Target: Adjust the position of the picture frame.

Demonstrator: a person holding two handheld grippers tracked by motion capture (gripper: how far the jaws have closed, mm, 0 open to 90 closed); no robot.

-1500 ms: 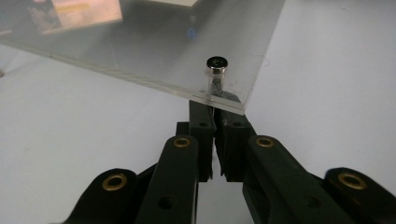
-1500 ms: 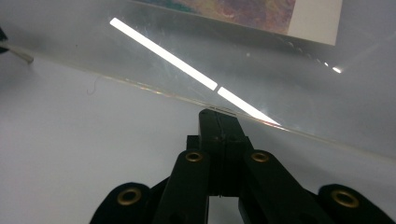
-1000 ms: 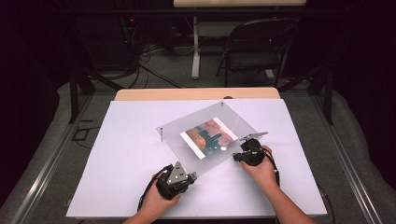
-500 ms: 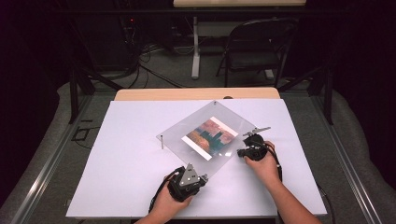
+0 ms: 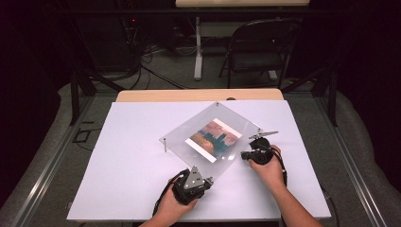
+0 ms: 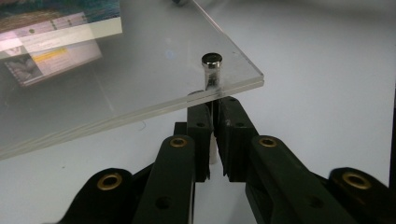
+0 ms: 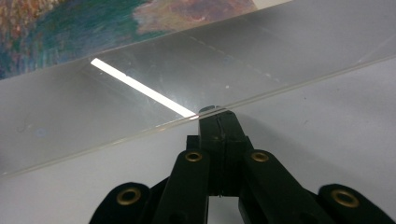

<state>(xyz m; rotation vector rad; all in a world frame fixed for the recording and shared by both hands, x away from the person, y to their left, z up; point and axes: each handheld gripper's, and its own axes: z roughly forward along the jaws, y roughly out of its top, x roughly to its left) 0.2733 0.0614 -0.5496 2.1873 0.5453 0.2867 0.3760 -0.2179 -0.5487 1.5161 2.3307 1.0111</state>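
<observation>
Grippers closing in on clear picture frame [image 5: 211, 137]: left gripper [image 6: 213, 135], newly forward, clamped on corner post [image 6: 211, 70]; right gripper [image 7: 219, 122] shut beneath edge, grip uncertain, frame seemingly readied for a lift.

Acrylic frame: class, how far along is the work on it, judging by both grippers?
Done: the picture sits between the clear sheets of the acrylic frame, raised on posts. In hand: the left gripper is closed on the corner post under the near corner; the right gripper is shut, tips at the frame's edge. Left: unclear; perhaps turning that post.
</observation>
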